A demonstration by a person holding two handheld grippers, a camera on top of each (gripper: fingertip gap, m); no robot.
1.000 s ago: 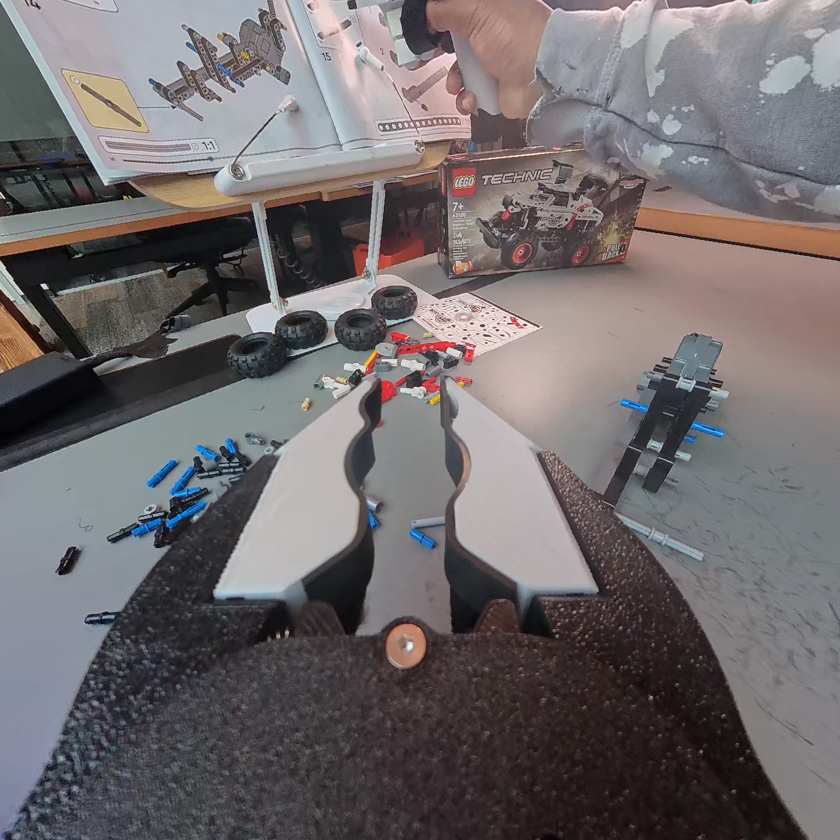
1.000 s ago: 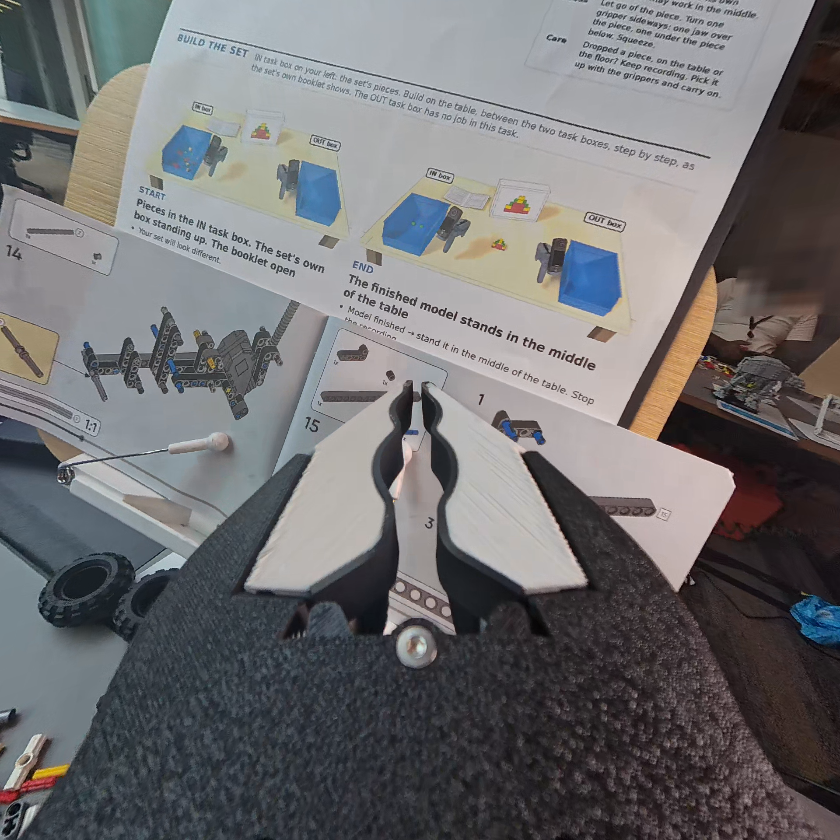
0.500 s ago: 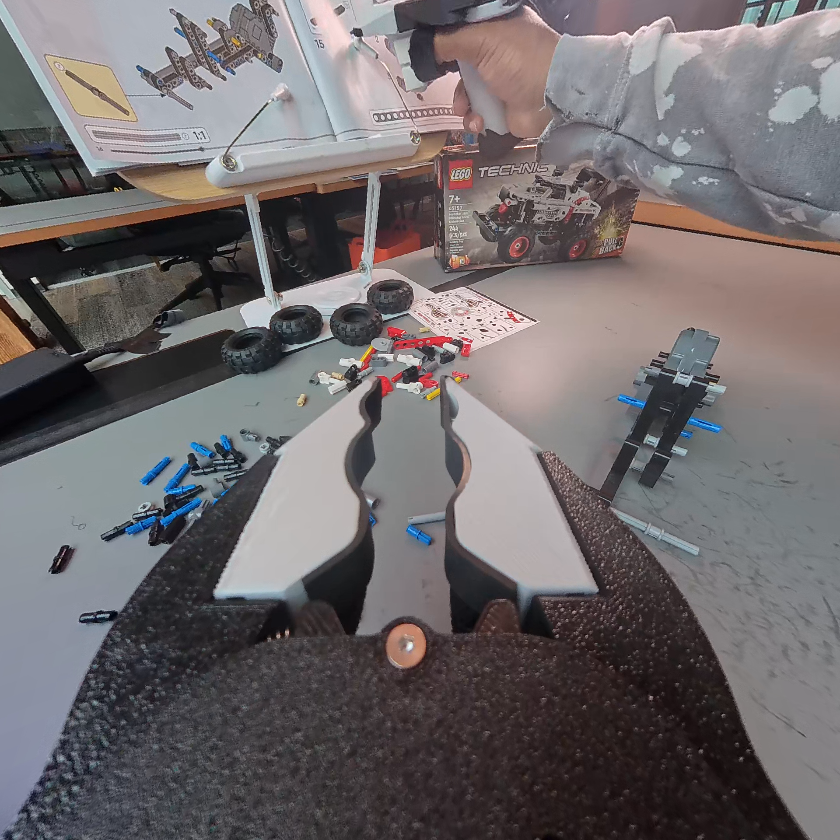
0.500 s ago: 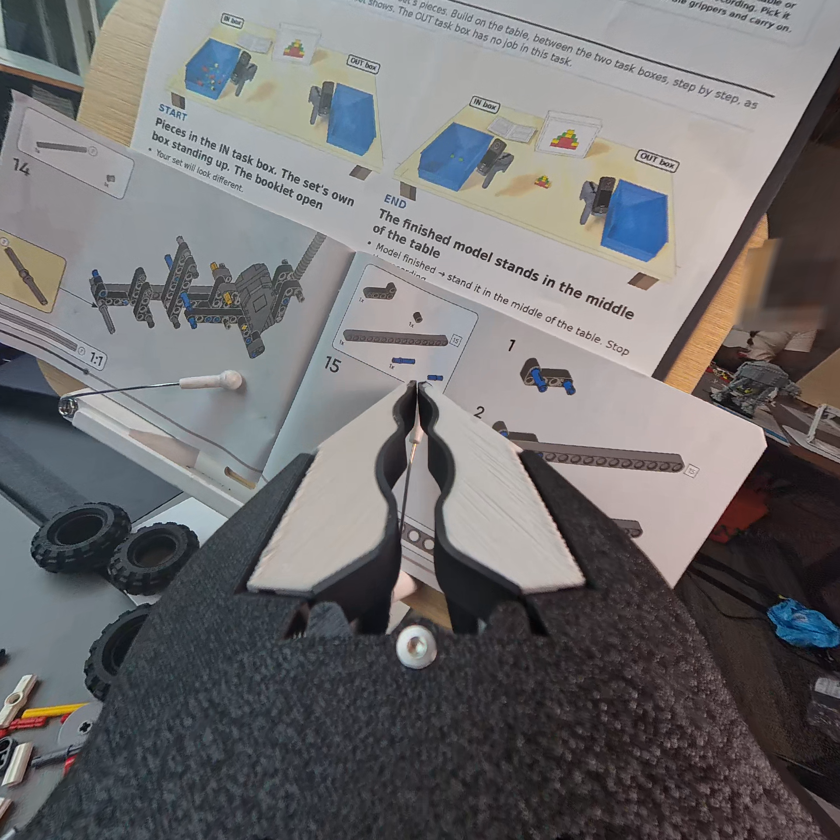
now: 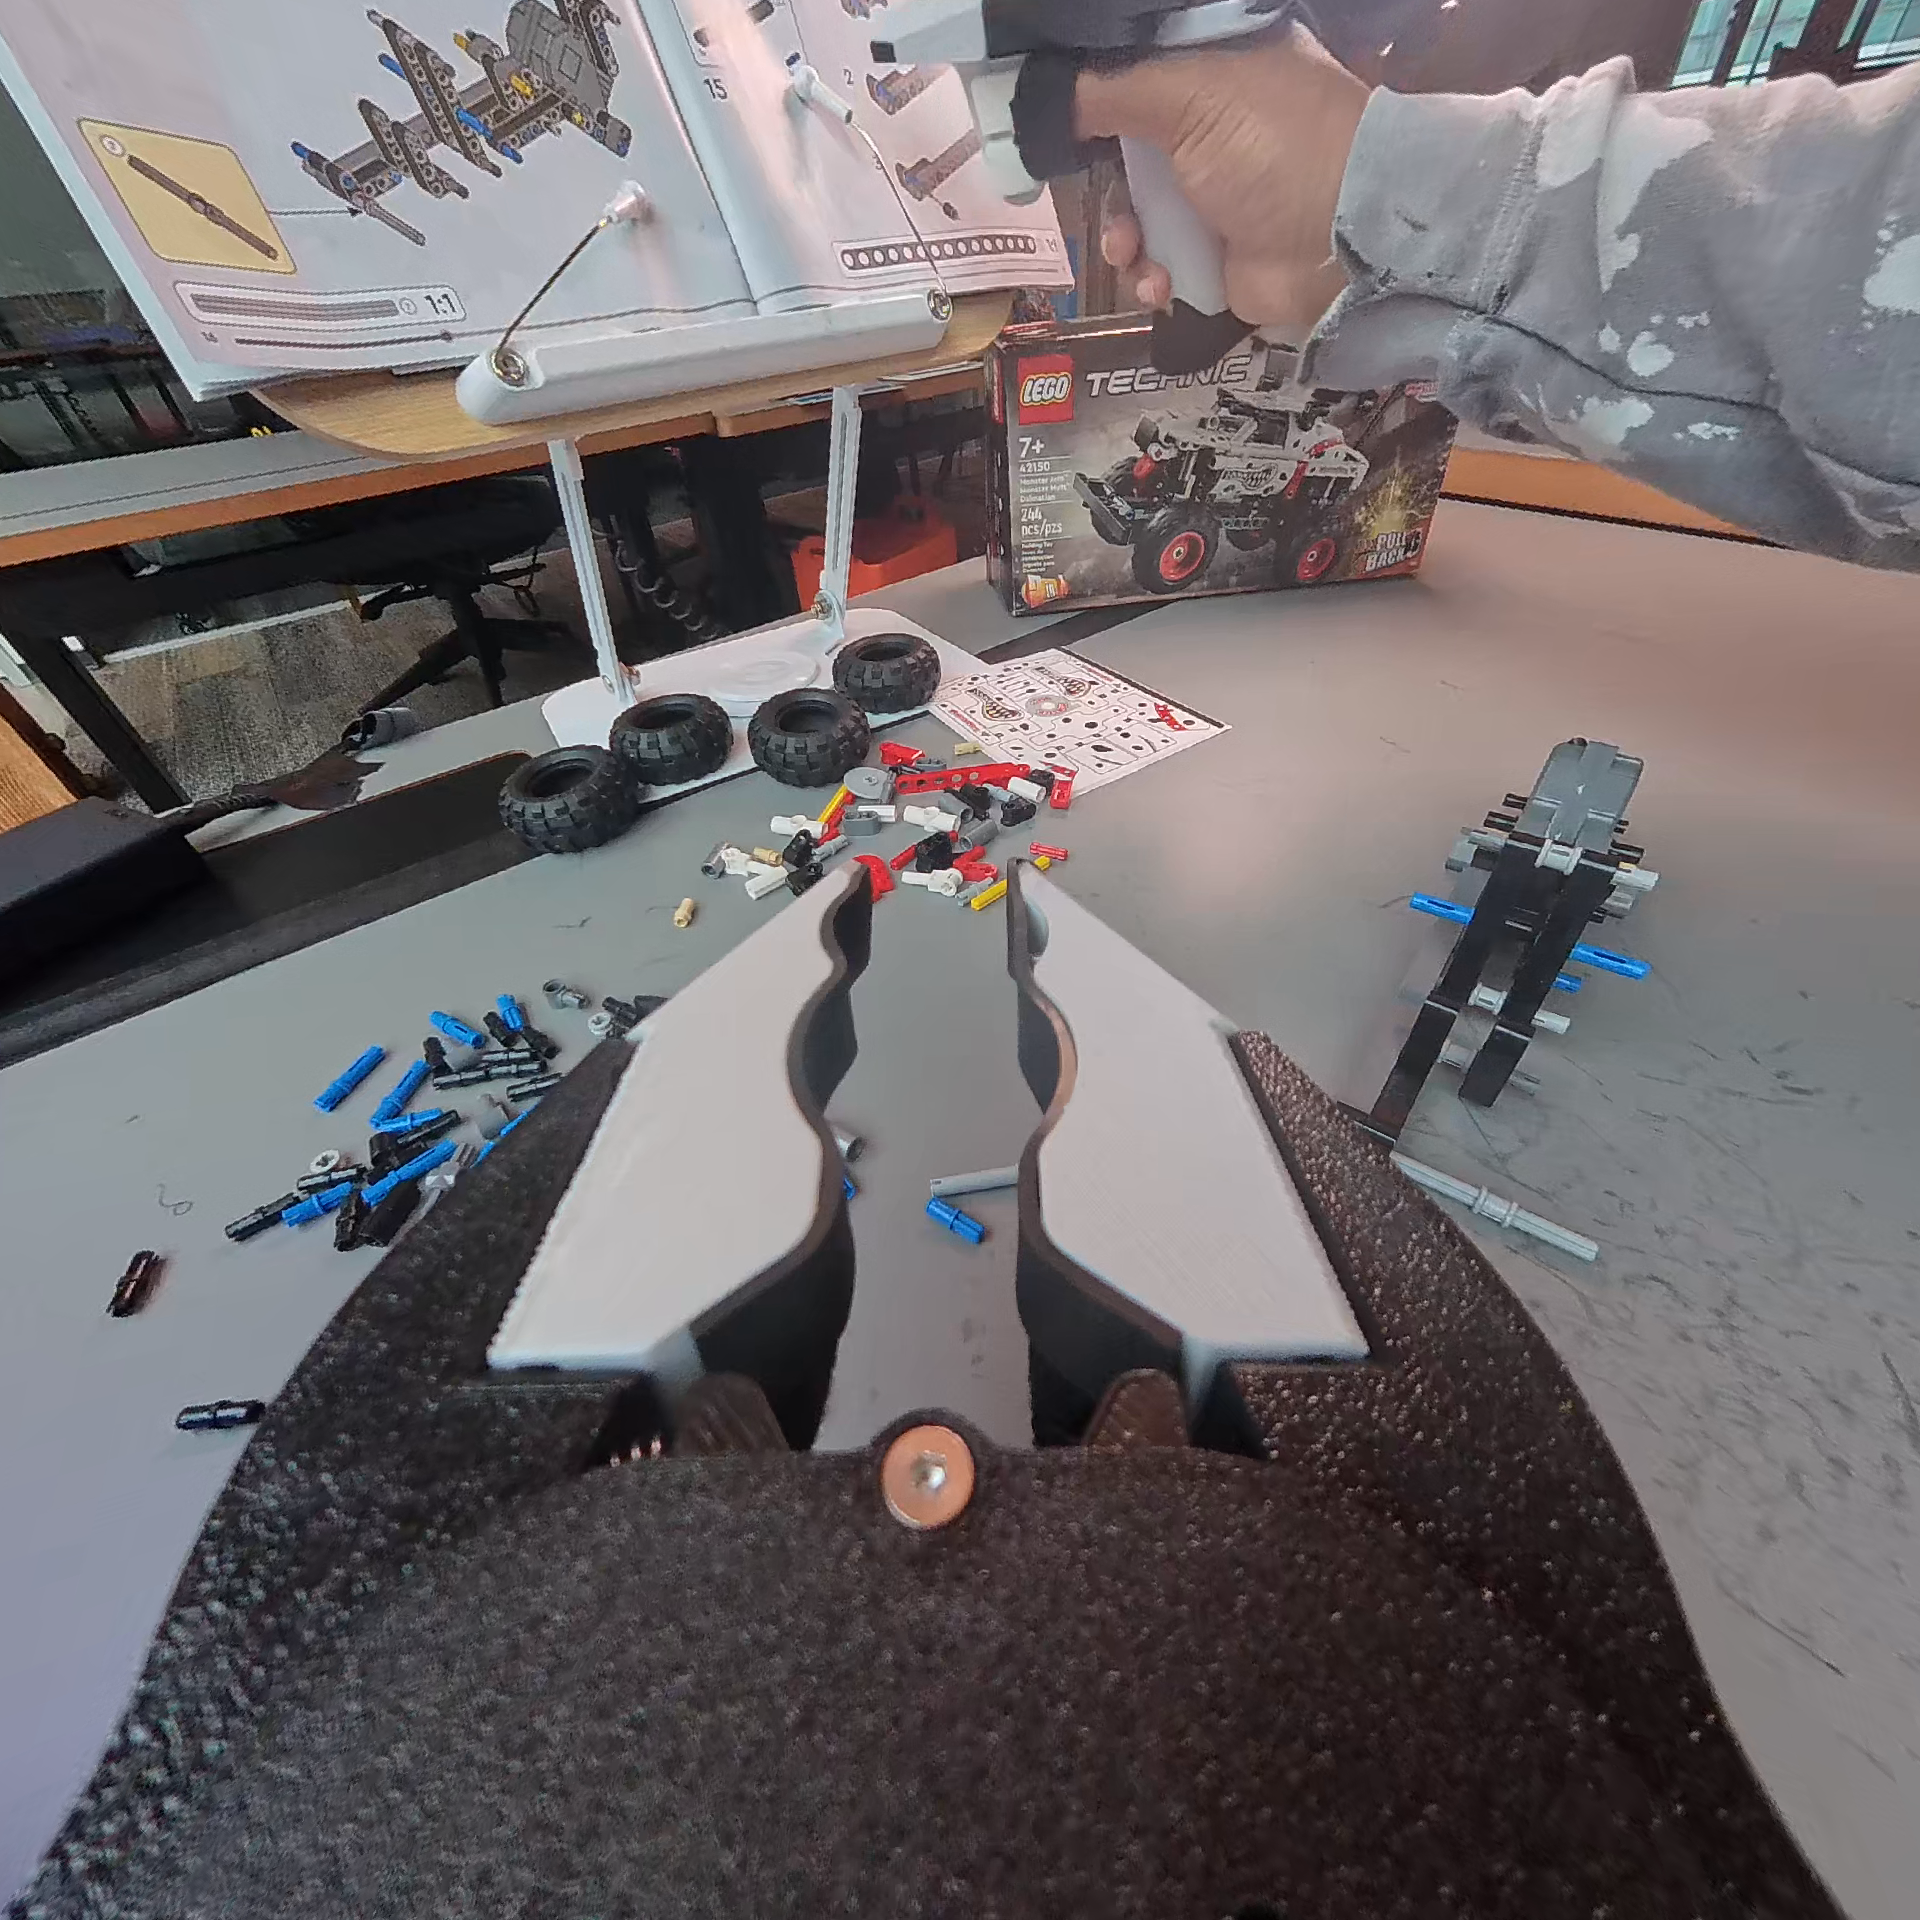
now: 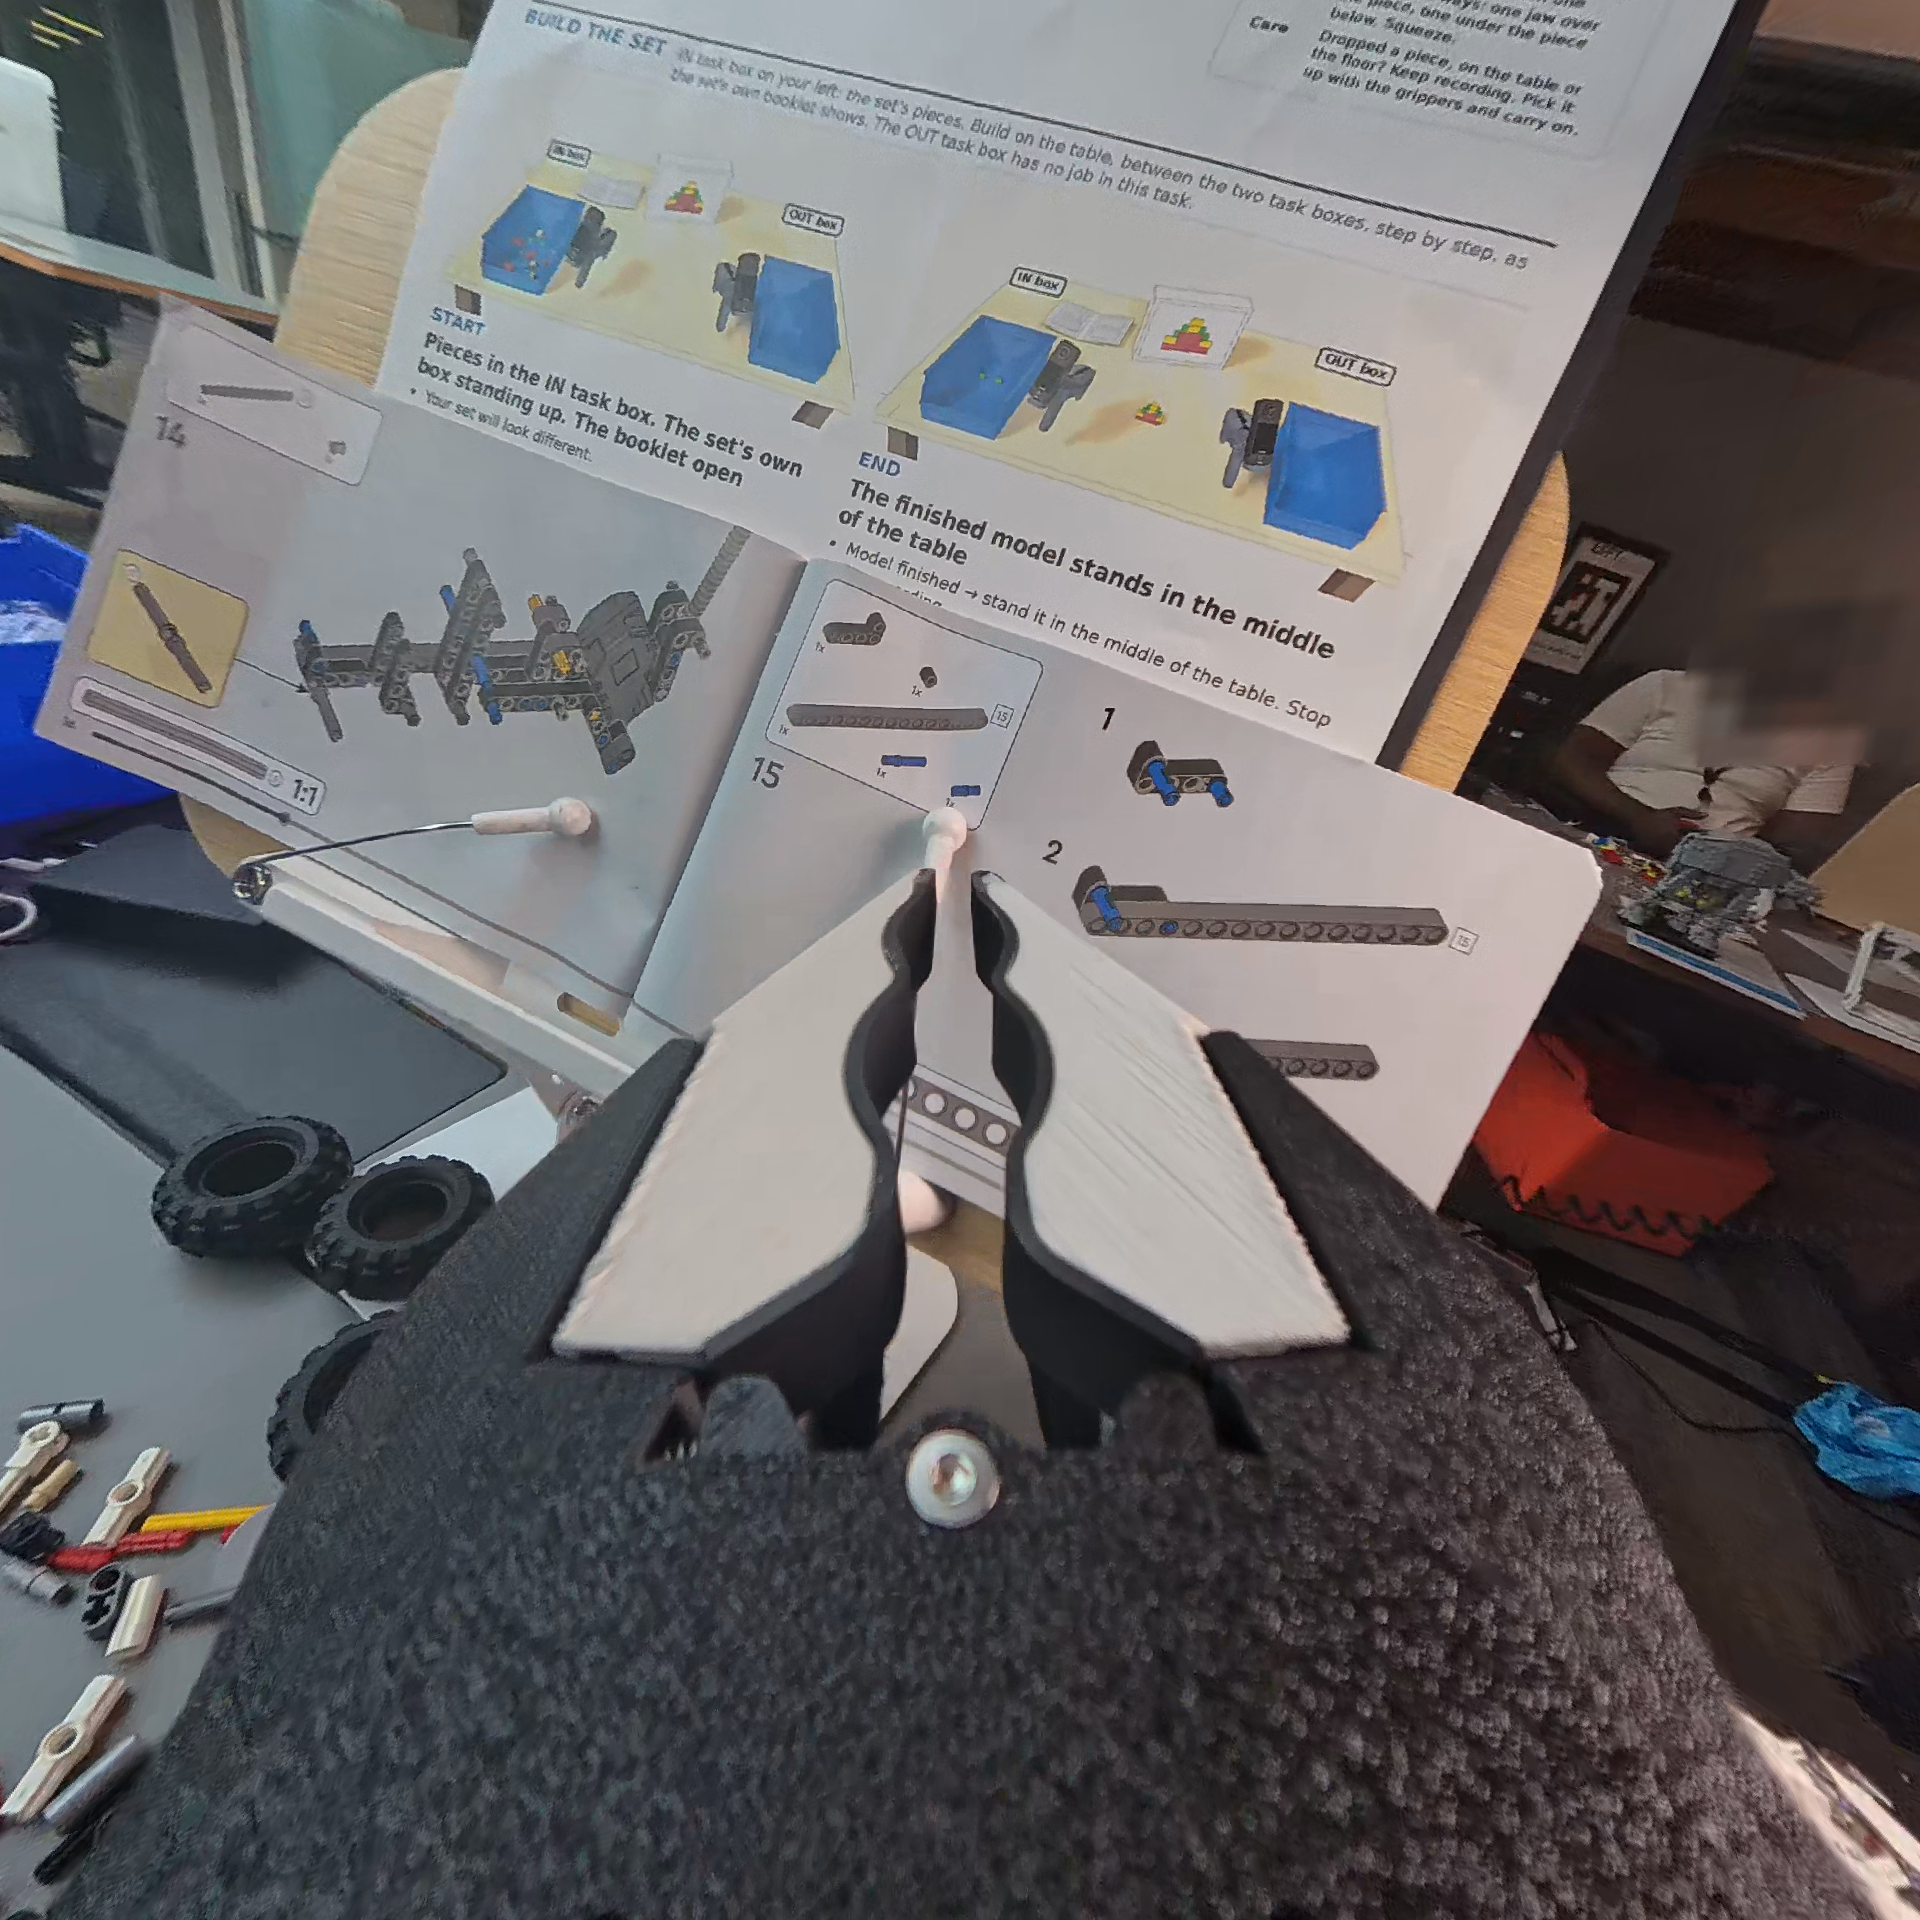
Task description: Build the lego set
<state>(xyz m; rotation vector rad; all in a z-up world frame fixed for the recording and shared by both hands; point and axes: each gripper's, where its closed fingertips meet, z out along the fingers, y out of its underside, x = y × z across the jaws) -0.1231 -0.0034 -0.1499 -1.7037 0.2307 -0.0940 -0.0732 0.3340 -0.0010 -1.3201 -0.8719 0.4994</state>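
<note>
Orange bin (image 6: 1621, 1164), blue bag (image 6: 1860, 1439) on floor.

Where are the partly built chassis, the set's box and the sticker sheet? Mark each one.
partly built chassis (image 5: 1527, 925), left wrist view, on its black middle frame.
set's box (image 5: 1205, 468), left wrist view, on its printed front face.
sticker sheet (image 5: 1081, 717), left wrist view, on the sheet's middle.

Grey table (image 5: 1558, 644); wood-edged desks (image 5: 260, 509); office chair (image 5: 457, 613); carpet floor (image 5: 260, 665)

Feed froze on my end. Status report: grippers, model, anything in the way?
Left gripper open, empty, over table. Right gripper at booklet's page-holder arm, nearly shut, grip unclear. Partial model untouched. Nothing in the way.
</note>
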